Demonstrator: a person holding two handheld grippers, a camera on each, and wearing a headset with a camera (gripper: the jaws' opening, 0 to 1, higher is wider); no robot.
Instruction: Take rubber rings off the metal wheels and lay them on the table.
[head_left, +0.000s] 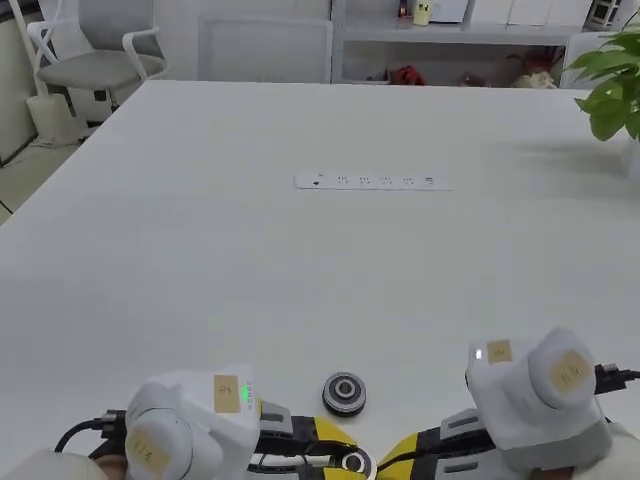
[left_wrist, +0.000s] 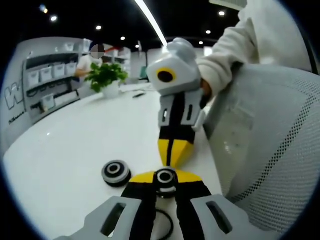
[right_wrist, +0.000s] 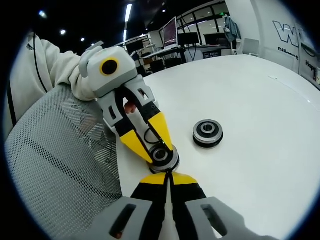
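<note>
Left tool (left_wrist: 165, 175) has its yellow-tipped jaws clamped on a small metal wheel (left_wrist: 165, 179), holding it low over the near edge of the white table (head_left: 300, 280). In the right gripper view the same tool (right_wrist: 155, 147) reaches in from the left with the wheel (right_wrist: 164, 156) gripped at its tips. The right tool (right_wrist: 170, 179) has its jaws together, the tips pressed against the rim of the held wheel; whether they pinch a rubber ring there cannot be told. A thin black loop (left_wrist: 171, 225) shows beneath the left tool's jaws, too unclear to say if it lies on the table. A second wheel (head_left: 345, 392) with a dark rim lies flat on the table just beyond the two tools, apart from both. Close beside the tools stands a grey mesh chair back (left_wrist: 270, 150), which crowds the near side. Farther off on the table lies a white power strip (head_left: 372, 181), and a green plant (head_left: 612, 75) stands at the far right corner.
</note>
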